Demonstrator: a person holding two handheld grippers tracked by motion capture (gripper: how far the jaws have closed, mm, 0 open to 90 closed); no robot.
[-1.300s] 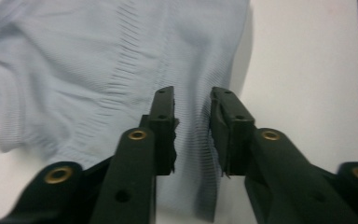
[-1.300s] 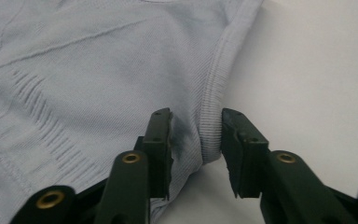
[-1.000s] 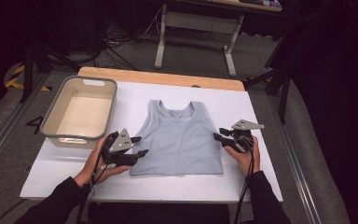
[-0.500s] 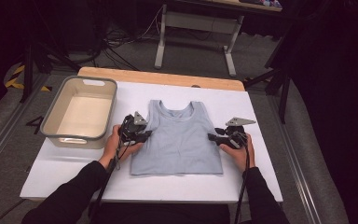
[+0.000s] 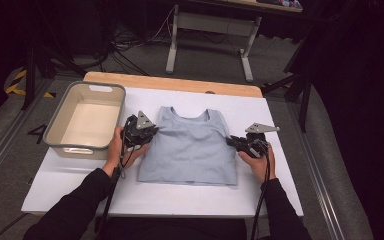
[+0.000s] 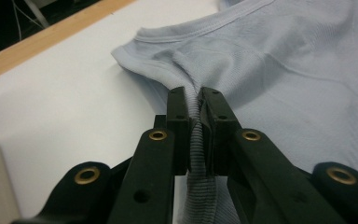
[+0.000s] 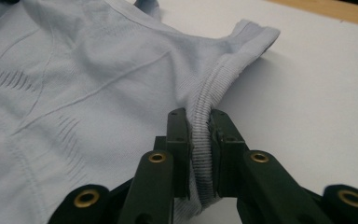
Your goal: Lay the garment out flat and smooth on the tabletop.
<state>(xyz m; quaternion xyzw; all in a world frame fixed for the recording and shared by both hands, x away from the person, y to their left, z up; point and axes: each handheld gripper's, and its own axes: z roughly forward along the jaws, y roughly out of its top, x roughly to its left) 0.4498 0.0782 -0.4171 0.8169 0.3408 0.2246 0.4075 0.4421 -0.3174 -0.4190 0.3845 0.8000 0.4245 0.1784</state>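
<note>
A light blue sleeveless top (image 5: pixel 190 147) lies flat on the white table cover (image 5: pixel 280 115), neck toward the far side. My left gripper (image 5: pixel 152 132) sits at the top's left armhole; its jaws have just been closing and now pinch the ribbed armhole edge (image 6: pixel 196 140). At the right armhole, my right gripper (image 5: pixel 230 141) has also just been closing, and its jaws clamp the ribbed trim (image 7: pixel 204 140). Both grips show up close in the left gripper view (image 6: pixel 195 93) and the right gripper view (image 7: pixel 198 114).
A beige plastic bin (image 5: pixel 60 130) stands on the table's left part, just beside my left hand. A wooden table edge (image 5: pixel 180 84) runs along the far side. Dark floor with cables and a metal stand (image 5: pixel 207 42) lies beyond.
My left gripper moved right and away from me, from the top's lower left side to its armhole, and shut on the fabric. The right gripper stayed at the right armhole and shut on the trim.
</note>
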